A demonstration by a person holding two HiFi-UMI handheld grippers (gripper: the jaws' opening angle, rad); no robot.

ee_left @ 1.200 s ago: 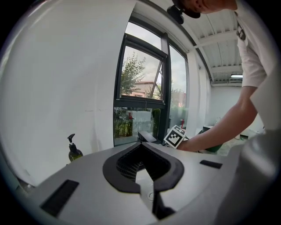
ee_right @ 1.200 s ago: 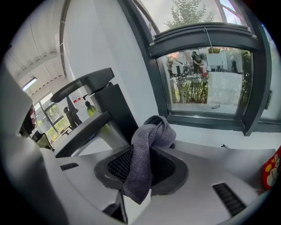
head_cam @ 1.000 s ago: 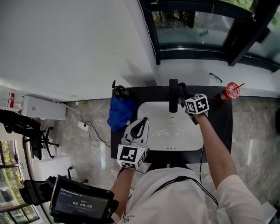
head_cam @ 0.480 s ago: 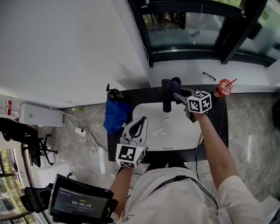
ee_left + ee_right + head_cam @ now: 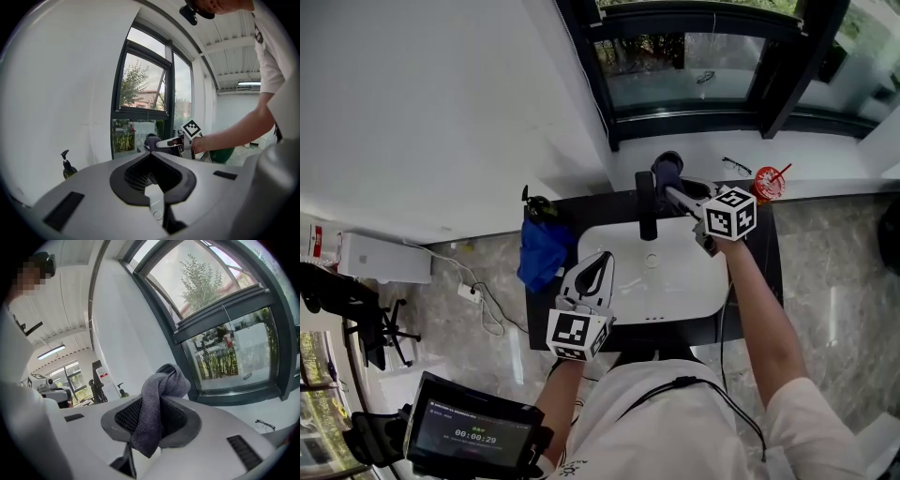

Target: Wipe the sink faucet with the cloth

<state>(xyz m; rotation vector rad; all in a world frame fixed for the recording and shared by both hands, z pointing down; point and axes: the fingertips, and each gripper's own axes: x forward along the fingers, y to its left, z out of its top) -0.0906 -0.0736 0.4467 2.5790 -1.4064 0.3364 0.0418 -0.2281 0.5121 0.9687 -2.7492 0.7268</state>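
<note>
Right claw (image 5: 677, 192), clamped on a grey cloth (image 5: 158, 411), hovers over the dark surface (image 5: 769, 258) and white sink (image 5: 675, 286). The black faucet (image 5: 647, 206) stands just left of the cloth, its length running toward the person. Left claw (image 5: 598, 267), jaws apart and empty, waits farther off by the sink's near rim.
</note>
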